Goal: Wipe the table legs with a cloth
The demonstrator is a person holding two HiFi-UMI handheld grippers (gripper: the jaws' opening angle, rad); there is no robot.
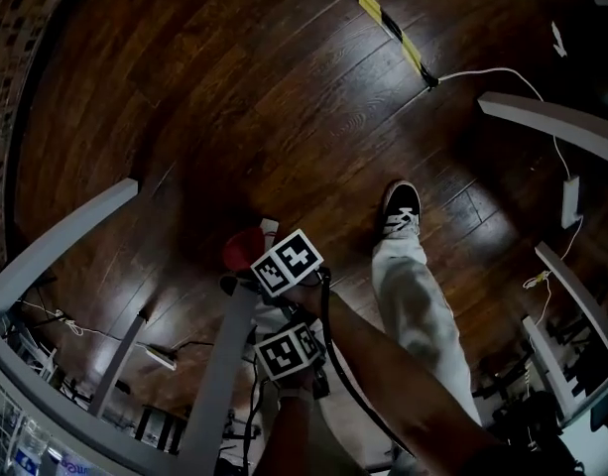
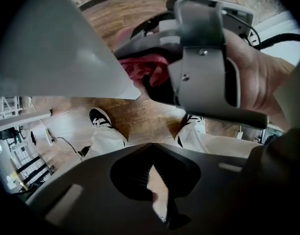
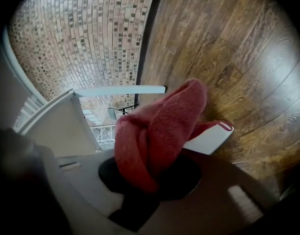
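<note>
A red cloth [image 1: 240, 249] [image 3: 157, 131] is bunched between the jaws of my right gripper [image 1: 248, 258] [image 3: 159, 173], which is shut on it. The cloth sits at the foot of a grey table leg [image 1: 219, 375] [image 2: 61, 58] just above the wooden floor. One white fingertip [image 3: 211, 138] shows under the cloth. My left gripper [image 1: 269, 350] [image 2: 154, 190] is close behind the right one, beside the leg; its dark jaws are together with nothing between them. From the left gripper view I see the right gripper [image 2: 198, 58], a hand on it, and the cloth [image 2: 145, 67].
Dark wooden floor all round. More grey table legs [image 1: 65, 236] [image 1: 551, 117] stand left and right. A person's shoe [image 1: 401, 211] is right of the grippers. A white cable [image 1: 492, 70] and power strip [image 1: 569, 198] lie at right, yellow-black tape [image 1: 378, 13] at top. A brick wall [image 3: 76, 38] stands behind.
</note>
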